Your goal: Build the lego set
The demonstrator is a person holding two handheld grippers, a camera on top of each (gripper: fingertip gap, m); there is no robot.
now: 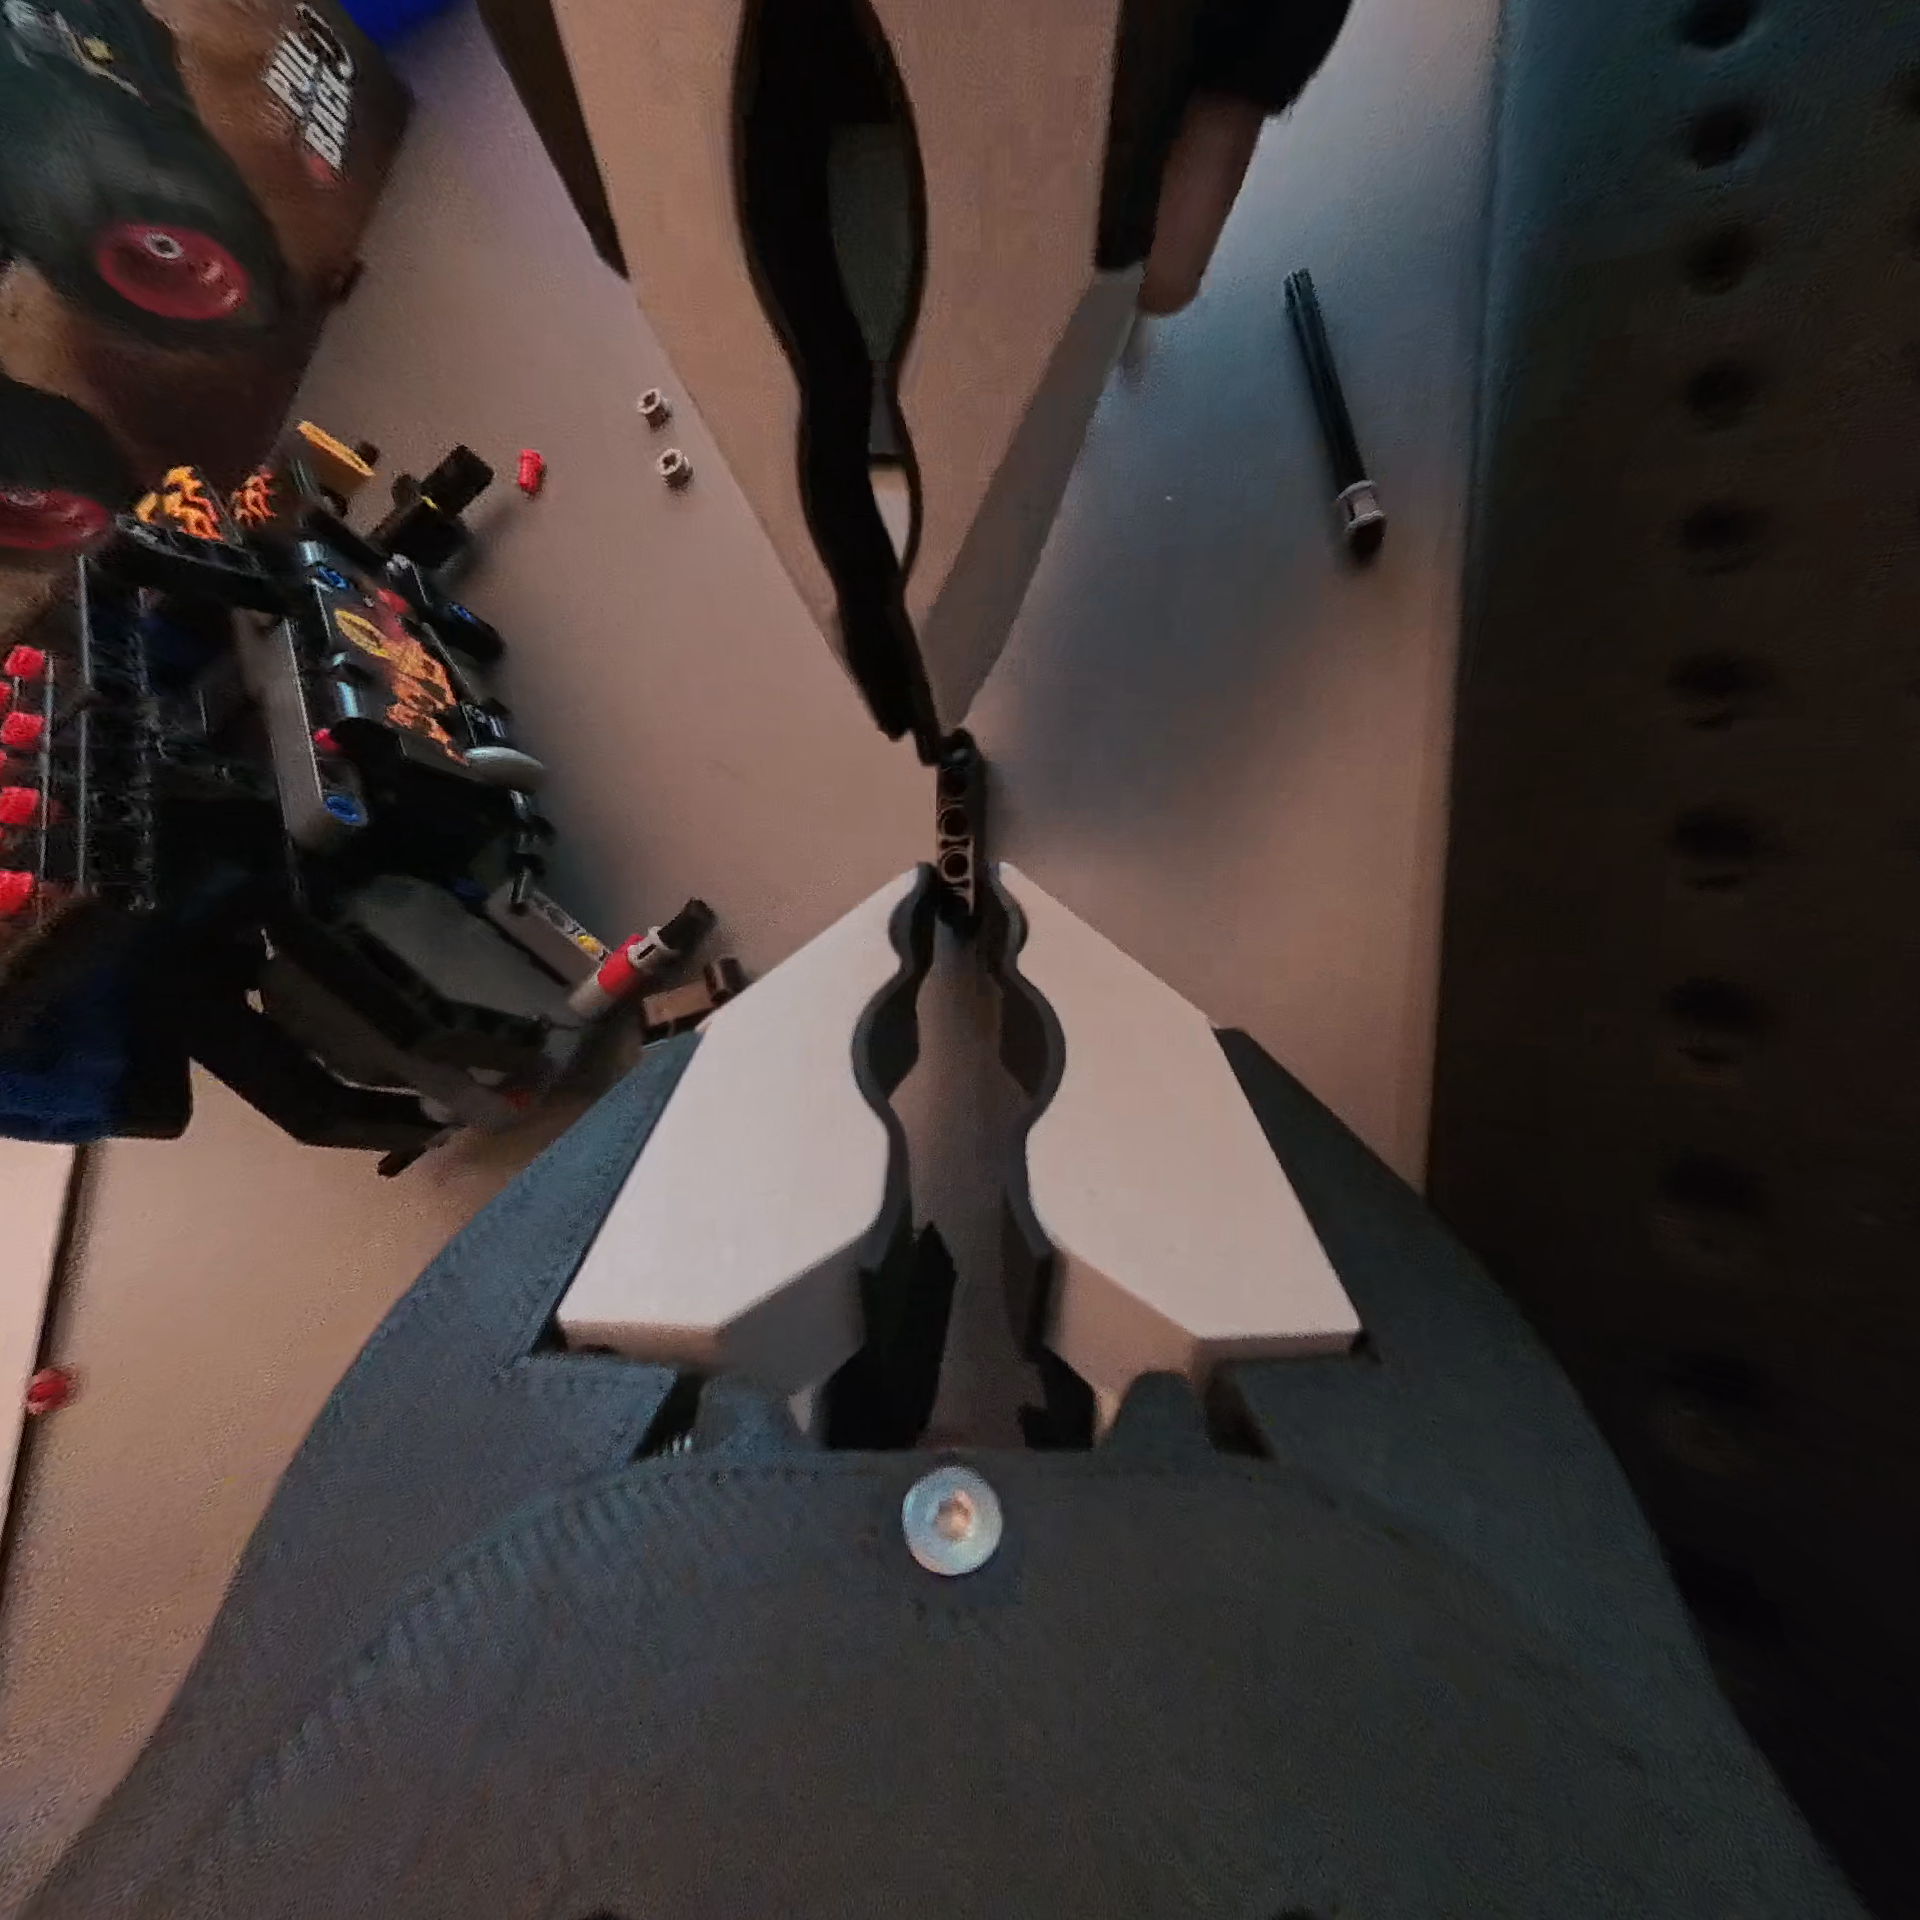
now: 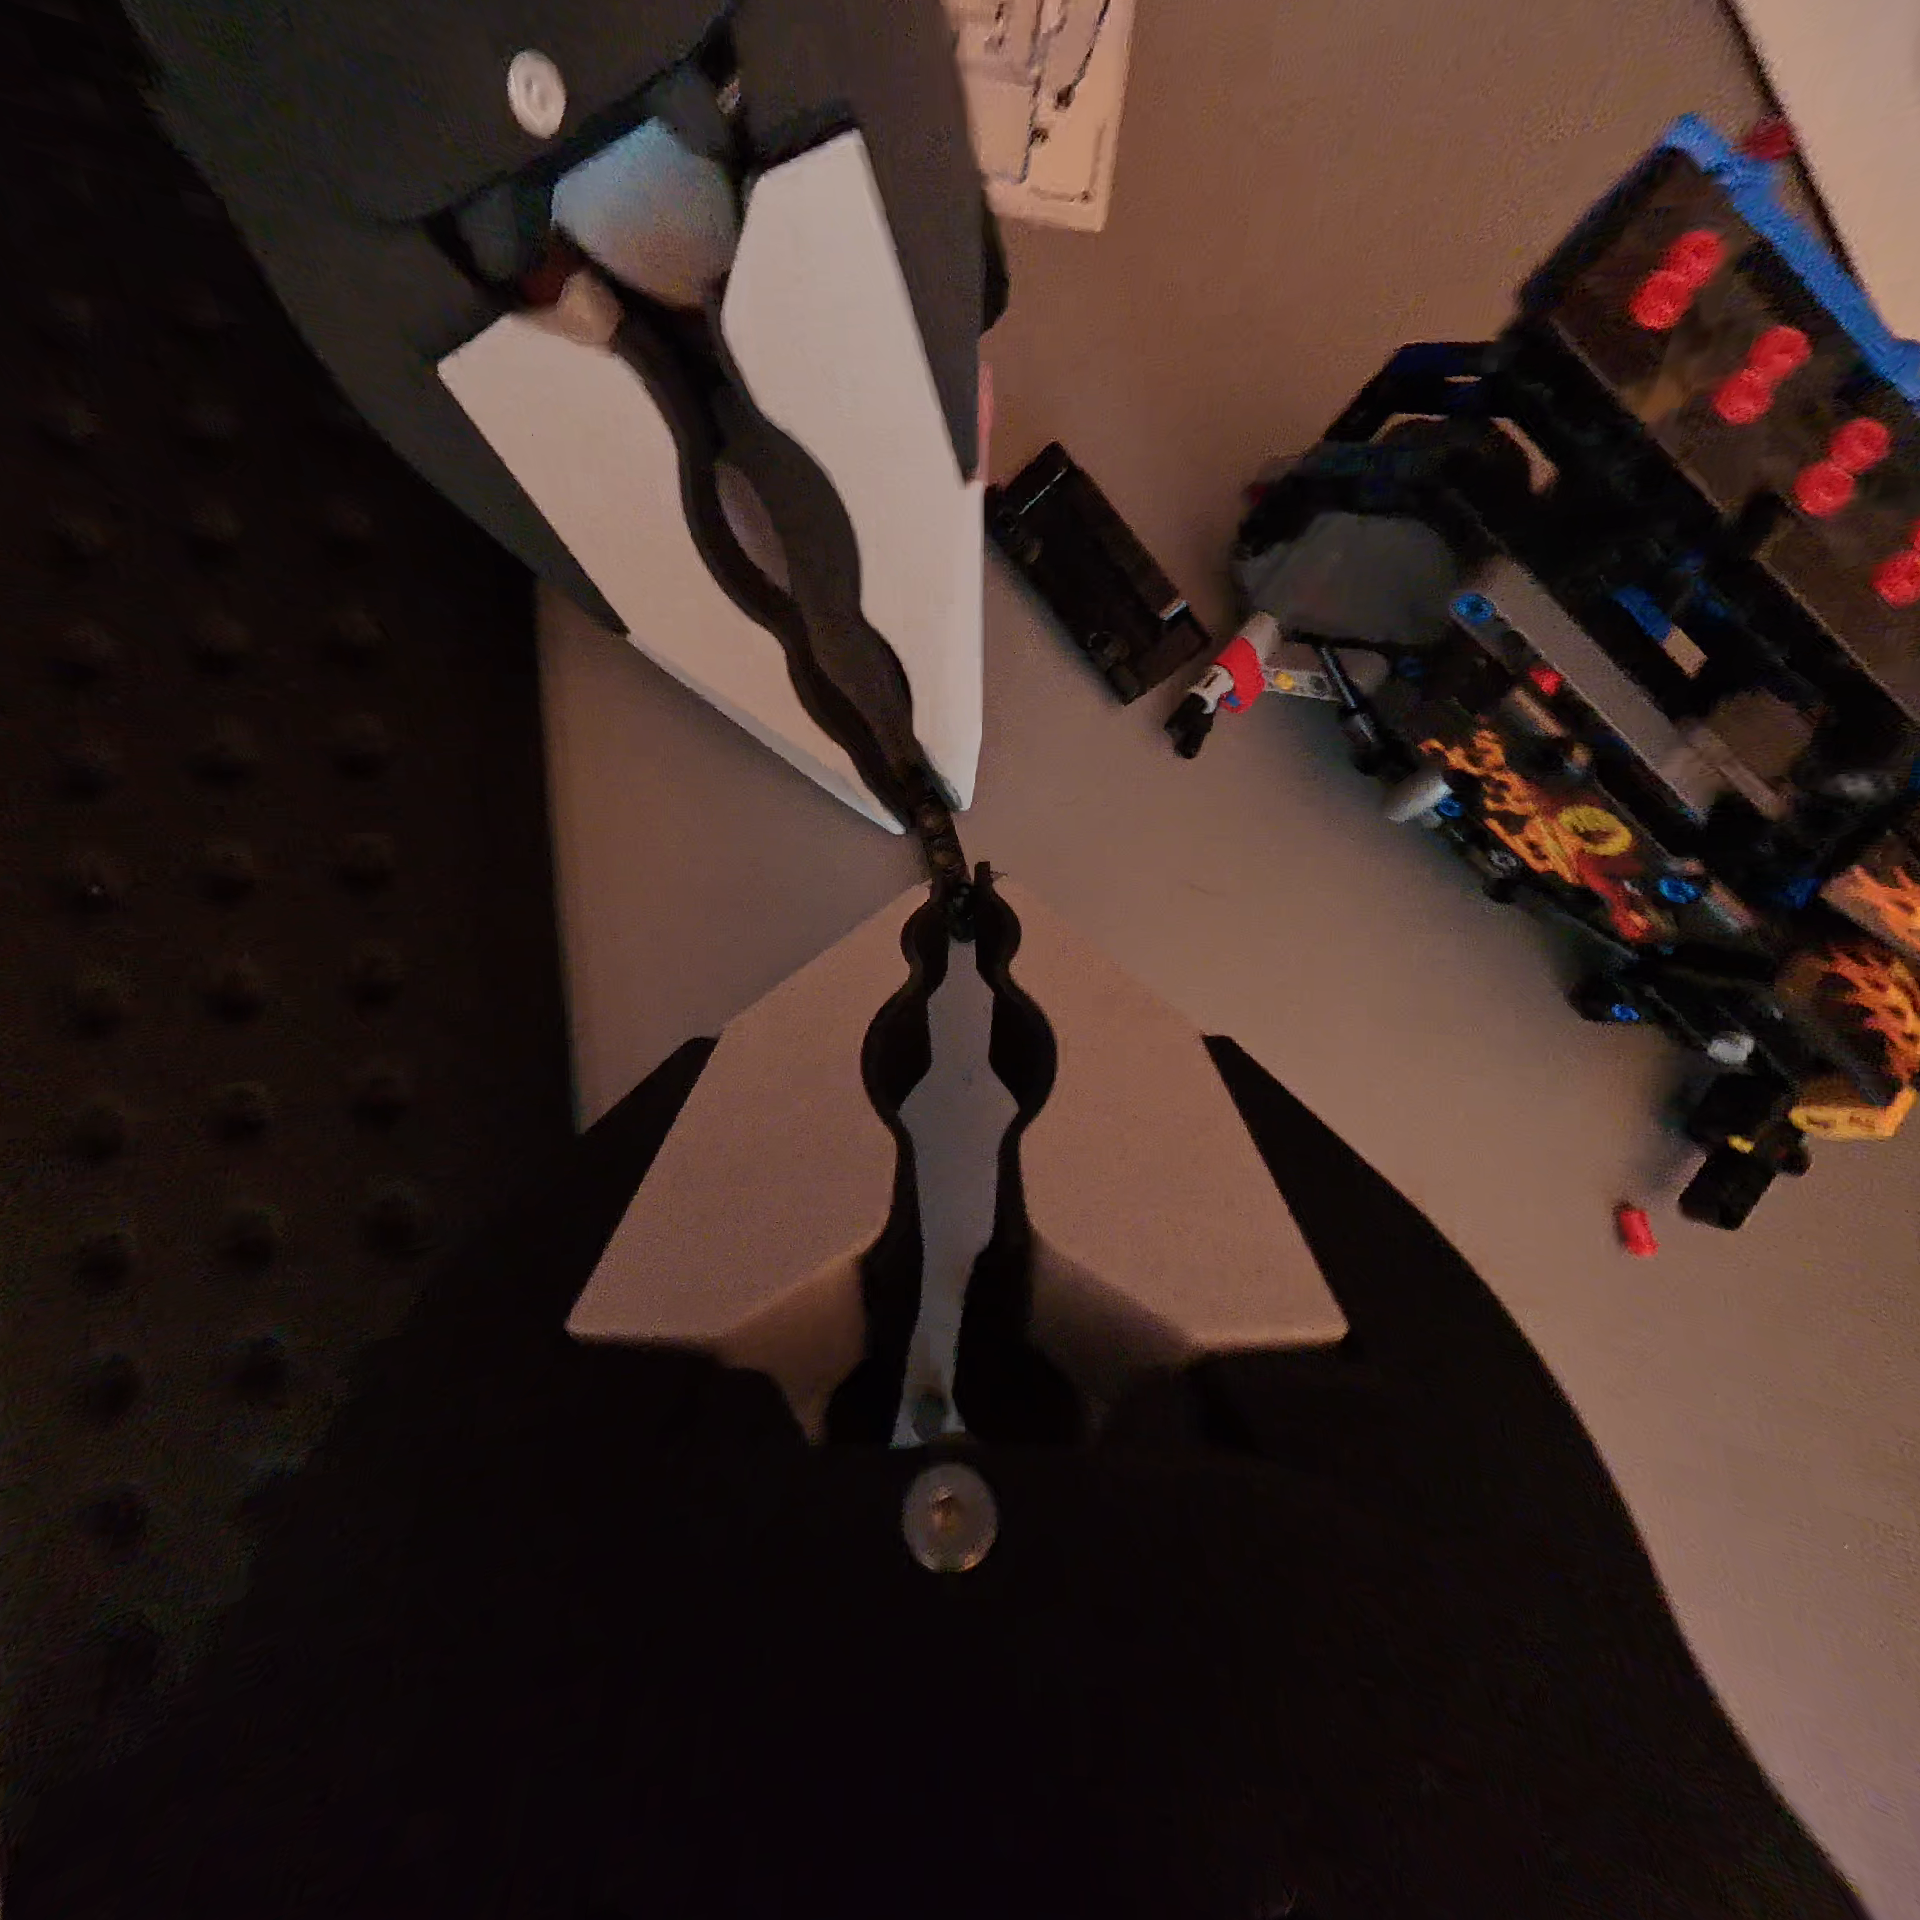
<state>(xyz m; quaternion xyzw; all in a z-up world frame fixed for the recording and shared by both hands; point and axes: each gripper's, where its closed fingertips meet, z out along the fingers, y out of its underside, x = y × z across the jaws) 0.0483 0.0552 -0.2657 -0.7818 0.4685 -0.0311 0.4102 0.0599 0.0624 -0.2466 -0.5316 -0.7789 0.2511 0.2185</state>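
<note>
The left gripper (image 1: 958, 883) is seen closed at its tips upon one end of a small black holed beam (image 1: 956, 821). The right gripper (image 2: 961, 914) is likewise pinched shut at its tips, on a dark piece at the opposite end of the same beam (image 2: 940, 847); whether that piece is the beam itself or a pin fitted to it cannot be told. The two grippers are thus presented tip to tip, with the beam spanning the short gap between them above the pale table (image 1: 665, 727).

In the left wrist view, the right gripper (image 1: 928, 727) is observed directly ahead, entering from above. The partly built black model (image 1: 343, 779), bearing flame decals and red pins, is recorded well to the left of the left gripper's tips, with the set's box (image 1: 187, 208) beyond it. A small red piece (image 1: 530, 470) and two tan bushes (image 1: 665, 436) are noted loose on the table between the model and the right gripper. A long black axle (image 1: 1335, 405) lies ahead and to the right.

In the right wrist view, the model (image 2: 1621, 665) stands well to the right of the right gripper's tips, a flat black piece (image 2: 1096, 571) lies between, and a red piece (image 2: 1634, 1228) rests near the model.
</note>
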